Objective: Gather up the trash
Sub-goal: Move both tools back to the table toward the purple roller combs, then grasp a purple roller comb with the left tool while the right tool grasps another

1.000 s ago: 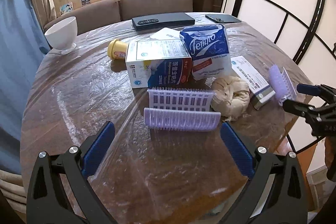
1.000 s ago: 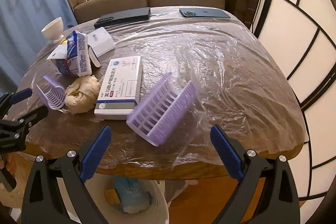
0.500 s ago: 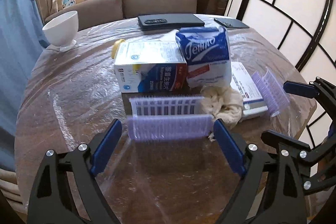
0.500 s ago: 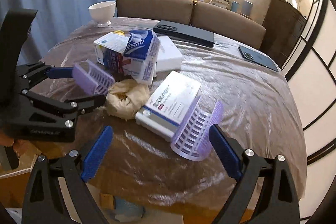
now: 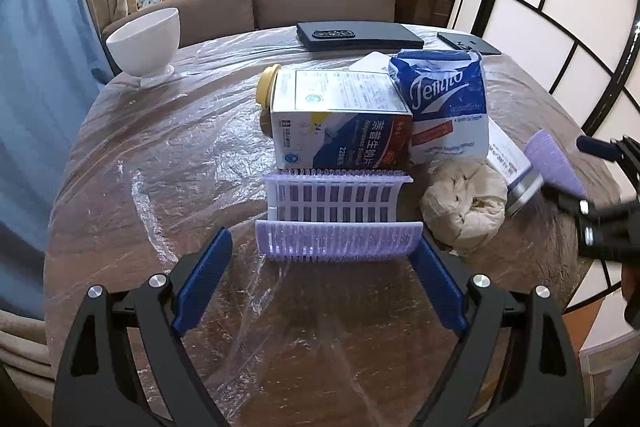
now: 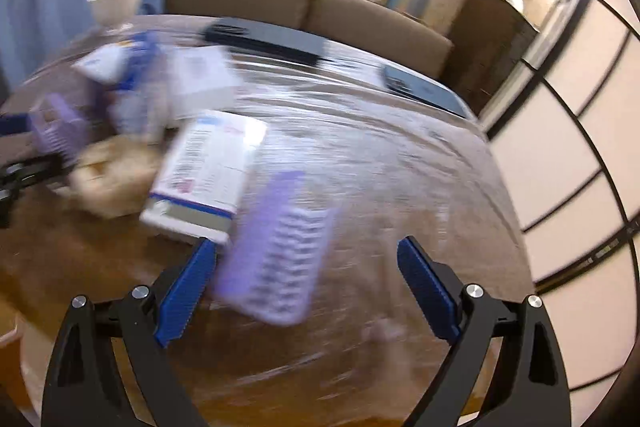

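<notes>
clutter sits on a round table [image 5: 120,155] wrapped in clear plastic film, likely to protect the wood. the left gripper [image 5: 320,267] hovers low with its blue fingers spread wide, holding nothing, one on each end of a lilac slotted holder [image 5: 338,215] near the table's front edge. the spacing suggests it is lined up to close on the holder lengthways. directly behind the holder, touching or nearly so, lies a medicine box [image 5: 340,119] printed with "naproxen" and "220", plus chinese characters. leaning beside it stands a blue and white tissue pack [image 5: 444,103] reading "tempo". a crumpled beige wad of paper [image 5: 464,207], probably the clearest piece of trash, rests just right of the holder. a flat white carton [image 6: 208,171] lies behind the wad, its print too small to read.

the right gripper [image 6: 308,291] is also released and empty, fingers apart around a second lilac holder [image 6: 276,251] close to the table's right edge; this view is motion-blurred. a white bowl [image 5: 144,43] and two dark flat devices, including a dark tablet [image 5: 356,37], sit along the far edge.
</notes>
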{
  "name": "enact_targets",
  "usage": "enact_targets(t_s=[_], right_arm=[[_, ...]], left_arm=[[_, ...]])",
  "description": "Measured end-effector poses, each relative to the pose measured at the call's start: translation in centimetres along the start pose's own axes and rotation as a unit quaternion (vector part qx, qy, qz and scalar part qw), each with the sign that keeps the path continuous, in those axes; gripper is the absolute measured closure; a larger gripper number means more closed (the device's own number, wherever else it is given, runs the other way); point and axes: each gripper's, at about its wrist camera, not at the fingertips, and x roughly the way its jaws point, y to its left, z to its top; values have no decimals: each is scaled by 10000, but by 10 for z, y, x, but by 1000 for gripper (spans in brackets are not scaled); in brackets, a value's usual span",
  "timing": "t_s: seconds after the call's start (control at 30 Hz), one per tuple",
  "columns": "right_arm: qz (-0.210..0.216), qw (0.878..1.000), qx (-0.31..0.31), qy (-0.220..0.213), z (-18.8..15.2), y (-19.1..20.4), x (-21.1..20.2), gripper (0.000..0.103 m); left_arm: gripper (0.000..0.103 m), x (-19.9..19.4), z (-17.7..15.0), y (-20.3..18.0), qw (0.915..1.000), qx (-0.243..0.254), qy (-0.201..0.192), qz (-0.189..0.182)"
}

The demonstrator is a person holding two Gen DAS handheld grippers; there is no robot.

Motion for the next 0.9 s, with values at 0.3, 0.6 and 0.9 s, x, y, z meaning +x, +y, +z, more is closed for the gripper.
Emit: enact_targets(t_s=[0.3,0.6,0.9], right_arm=[[993,9921,590,-481,22,-18,-18,12],[1138,9934,-167,38,39,39,13,29],[1209,9925,-58,158,32,36,28,29]], left_arm=[[13,-7,-4,-2,9998,-139,-71,-102],[19,-2,-2,-7,10000,37,-73,-35],[19,-2,-2,-2,10000,-25,-63,-24]])
